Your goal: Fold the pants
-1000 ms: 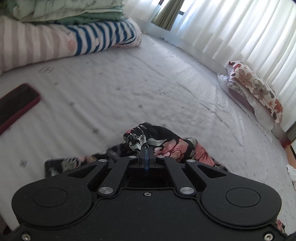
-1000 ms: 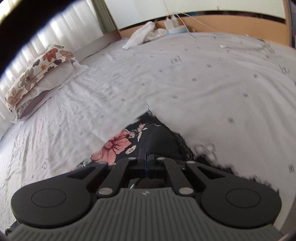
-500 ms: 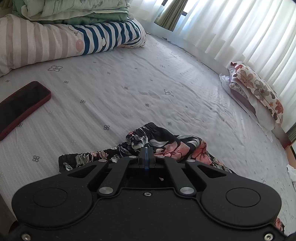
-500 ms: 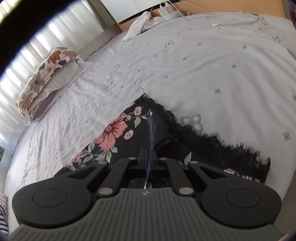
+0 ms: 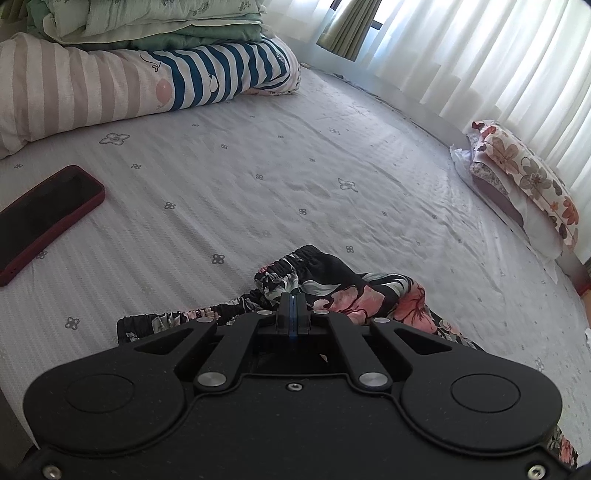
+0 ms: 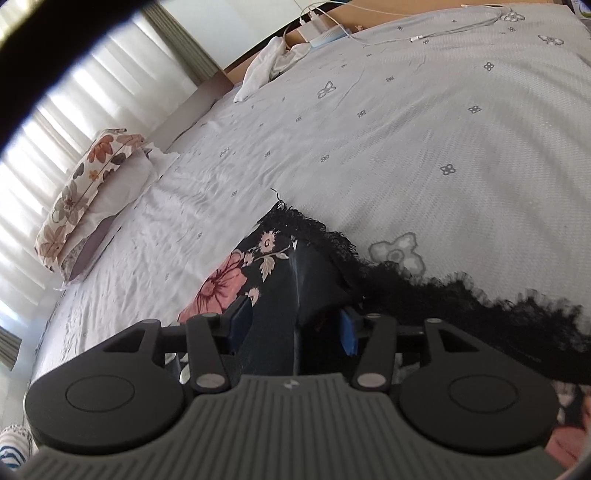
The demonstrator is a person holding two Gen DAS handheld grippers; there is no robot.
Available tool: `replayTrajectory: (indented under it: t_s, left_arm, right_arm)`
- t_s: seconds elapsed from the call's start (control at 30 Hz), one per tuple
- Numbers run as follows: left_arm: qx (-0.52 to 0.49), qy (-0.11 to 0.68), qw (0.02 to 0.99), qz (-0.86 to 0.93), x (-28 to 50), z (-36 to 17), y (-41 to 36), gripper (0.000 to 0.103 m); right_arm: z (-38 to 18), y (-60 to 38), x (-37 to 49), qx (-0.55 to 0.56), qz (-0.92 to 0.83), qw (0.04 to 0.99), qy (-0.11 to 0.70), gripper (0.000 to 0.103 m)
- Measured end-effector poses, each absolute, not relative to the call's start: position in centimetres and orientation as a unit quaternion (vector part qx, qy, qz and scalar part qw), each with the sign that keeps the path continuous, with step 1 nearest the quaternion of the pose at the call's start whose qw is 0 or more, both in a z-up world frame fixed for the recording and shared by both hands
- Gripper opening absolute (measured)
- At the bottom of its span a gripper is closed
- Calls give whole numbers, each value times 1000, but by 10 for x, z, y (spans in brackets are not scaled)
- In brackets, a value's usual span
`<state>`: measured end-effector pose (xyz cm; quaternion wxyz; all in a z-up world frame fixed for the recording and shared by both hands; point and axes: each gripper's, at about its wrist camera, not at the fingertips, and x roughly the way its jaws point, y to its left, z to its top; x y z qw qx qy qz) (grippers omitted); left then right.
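Note:
The pants (image 5: 332,291) are black with pink flowers and lie crumpled on the grey bed sheet (image 5: 295,166). In the left wrist view my left gripper (image 5: 291,310) is shut, its blue pads pressed together on the bunched elastic waistband, which puckers up at the tips. In the right wrist view my right gripper (image 6: 293,326) is low over the other end of the pants (image 6: 266,266). Its jaws are opening, and its pads (image 6: 240,325) stand apart. A raised crease of fabric runs between them untouched. A black lace hem (image 6: 443,291) trails off to the right.
A phone in a dark red case (image 5: 44,218) lies at the left. Striped pillows (image 5: 110,88) and folded green bedding (image 5: 166,26) stand behind it. A floral pillow (image 5: 524,177) rests by the curtains. White cloth (image 6: 262,70) and charger cables (image 6: 406,33) lie at the far edge.
The right gripper's jaws went from shut to apart and let the fabric go as it sank toward the bed. The lace hem now lies spread on the sheet. The left gripper barely moved.

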<state>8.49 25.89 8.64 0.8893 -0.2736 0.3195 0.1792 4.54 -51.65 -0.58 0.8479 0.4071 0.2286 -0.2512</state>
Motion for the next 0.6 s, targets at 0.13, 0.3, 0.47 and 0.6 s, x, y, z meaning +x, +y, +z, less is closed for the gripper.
replayTrajectory:
  t_s: [0.13, 0.3, 0.47, 0.6]
  left_arm:
    - [-271, 323, 887, 186, 90, 83, 258, 0]
    - [-269, 324, 886, 193, 94, 83, 256, 0]
    - [-274, 312, 888, 195, 95, 89, 258, 0]
    - [-279, 297, 893, 193, 88, 100, 263, 0]
  right_arm:
    - [-15, -523, 65, 417, -265, 839, 229, 66]
    - [-20, -532, 80, 433, -270, 830, 225, 29]
    - [4, -522, 90, 333, -299, 858, 253, 2]
    - [36, -509, 86, 254, -301, 885, 249, 2]
